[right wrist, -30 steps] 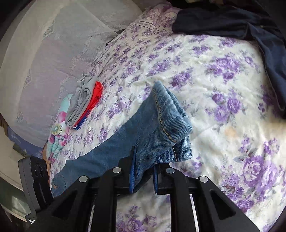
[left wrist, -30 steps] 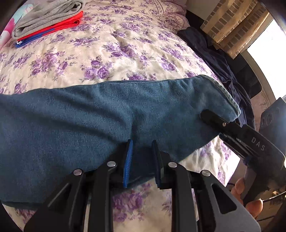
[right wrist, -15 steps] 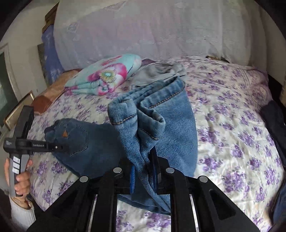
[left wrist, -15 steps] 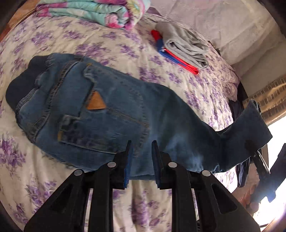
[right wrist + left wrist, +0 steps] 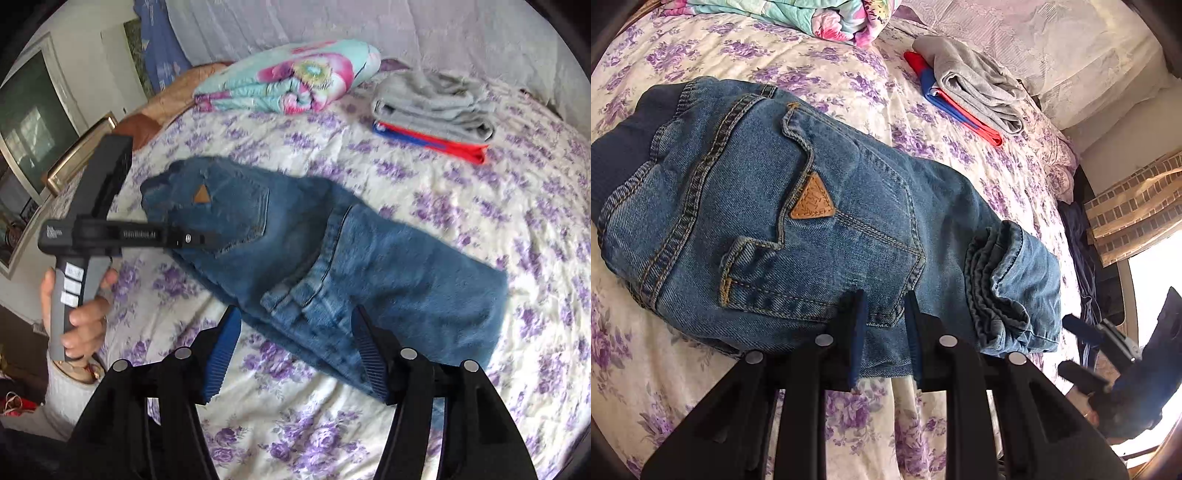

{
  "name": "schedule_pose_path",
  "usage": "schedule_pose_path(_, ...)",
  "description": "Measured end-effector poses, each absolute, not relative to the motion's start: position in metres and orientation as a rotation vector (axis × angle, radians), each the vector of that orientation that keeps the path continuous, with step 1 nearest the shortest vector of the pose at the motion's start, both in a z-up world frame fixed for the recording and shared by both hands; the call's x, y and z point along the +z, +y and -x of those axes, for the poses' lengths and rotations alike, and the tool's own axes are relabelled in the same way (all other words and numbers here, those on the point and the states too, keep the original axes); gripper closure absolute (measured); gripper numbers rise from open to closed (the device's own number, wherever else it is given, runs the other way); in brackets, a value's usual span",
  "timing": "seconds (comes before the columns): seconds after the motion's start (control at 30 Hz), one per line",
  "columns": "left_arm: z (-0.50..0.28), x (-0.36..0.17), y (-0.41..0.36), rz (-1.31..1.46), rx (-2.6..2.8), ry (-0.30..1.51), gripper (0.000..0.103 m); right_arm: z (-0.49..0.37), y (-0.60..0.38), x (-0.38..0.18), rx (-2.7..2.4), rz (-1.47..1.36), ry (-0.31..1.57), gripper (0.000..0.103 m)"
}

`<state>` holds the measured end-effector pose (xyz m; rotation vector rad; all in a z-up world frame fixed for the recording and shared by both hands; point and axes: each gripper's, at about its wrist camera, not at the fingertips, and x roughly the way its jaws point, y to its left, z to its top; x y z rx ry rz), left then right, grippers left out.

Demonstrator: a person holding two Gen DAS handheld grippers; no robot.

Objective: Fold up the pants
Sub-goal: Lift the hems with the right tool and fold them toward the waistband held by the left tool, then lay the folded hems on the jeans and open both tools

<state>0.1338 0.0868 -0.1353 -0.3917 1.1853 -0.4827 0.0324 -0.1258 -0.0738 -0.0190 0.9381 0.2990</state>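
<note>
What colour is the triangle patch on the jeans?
Tan patch on blue jeans; clearest in the left wrist view.

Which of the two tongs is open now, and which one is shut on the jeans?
The right tongs are open, fingers spread wide above the folded leg hems. The left tongs are shut on the jeans, pinching their near edge below the back pocket.

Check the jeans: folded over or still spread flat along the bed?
Folded. The jeans lie doubled on the bed, leg hems brought up beside the back pocket, fold edge at the right.
</note>
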Motion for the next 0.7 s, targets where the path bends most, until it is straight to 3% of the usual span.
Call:
schedule_pose_path(0.03, -0.134, -0.136, 0.087, 0.393, -0.485, 1.183, 0.083, -0.034, -0.126, -0.069, 0.271, 0.035, 0.906, 0.043)
schedule_pose_path(0.07, -0.134, -0.136, 0.088, 0.395, -0.487, 1.183, 0.083, -0.039, -0.127, -0.069, 0.245, 0.046, 0.898, 0.064)
schedule_pose_path(0.13, -0.134, -0.136, 0.089, 0.4, -0.491, 1.186, 0.083, -0.053, -0.129, -0.082, 0.266, 0.0, 0.962, 0.094)
schedule_pose_path(0.33, -0.133, -0.136, 0.09, 0.401, -0.494, 1.189, 0.083, -0.082, -0.119, -0.149, 0.273, -0.032, 1.135, 0.092)
schedule_pose_path(0.43, -0.133, -0.136, 0.089, 0.399, -0.494, 1.19, 0.083, -0.084, -0.118, -0.128, 0.29, -0.048, 1.152, 0.091)
schedule_pose_path(0.57, -0.134, -0.137, 0.089, 0.405, -0.493, 1.189, 0.083, -0.1, -0.129, -0.089, 0.238, -0.066, 1.041, 0.09)
schedule_pose_path(0.7, -0.134, -0.137, 0.089, 0.406, -0.492, 1.195, 0.083, -0.139, -0.136, -0.1, 0.213, -0.113, 1.096, 0.09)
